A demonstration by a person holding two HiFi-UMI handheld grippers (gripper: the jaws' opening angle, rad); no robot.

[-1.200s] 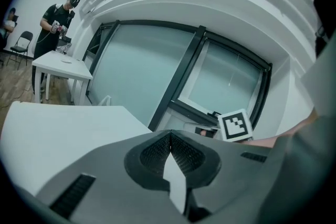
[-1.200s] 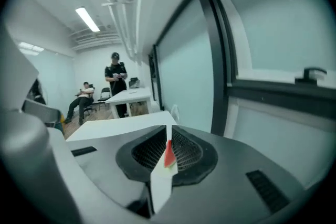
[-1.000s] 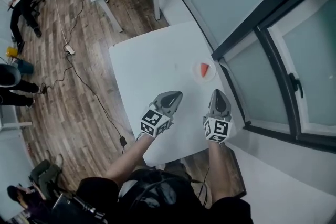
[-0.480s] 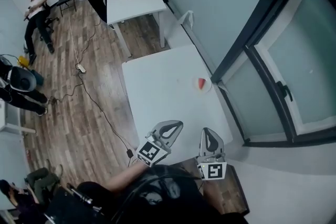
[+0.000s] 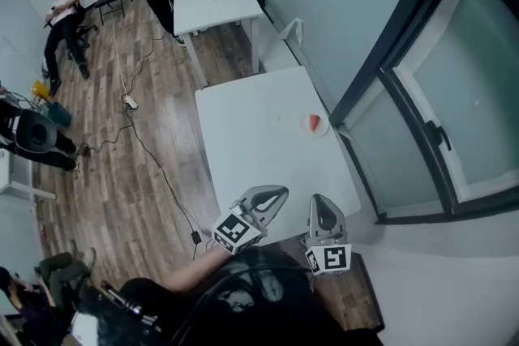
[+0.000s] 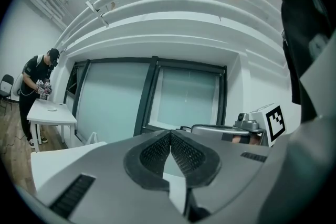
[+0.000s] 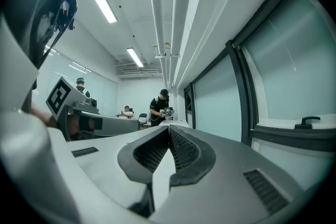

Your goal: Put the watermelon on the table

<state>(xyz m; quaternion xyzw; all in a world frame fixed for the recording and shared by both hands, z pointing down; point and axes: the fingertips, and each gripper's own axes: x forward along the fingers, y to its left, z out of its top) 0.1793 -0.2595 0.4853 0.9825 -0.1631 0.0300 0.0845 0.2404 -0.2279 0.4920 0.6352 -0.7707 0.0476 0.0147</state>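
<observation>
Left gripper and right gripper pulled back off table, jaws closed, nothing held; watermelon sits on plate, so likely standby.

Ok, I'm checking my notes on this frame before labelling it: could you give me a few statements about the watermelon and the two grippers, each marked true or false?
1. The watermelon slice lies on a small plate on the white table. True.
2. The left gripper holds the watermelon slice. False: its jaws are together with nothing between them.
3. The right gripper is shut and empty. True.
4. The plate sits at the table's edge farthest from the window. False: it sits at the edge beside the window.
</observation>
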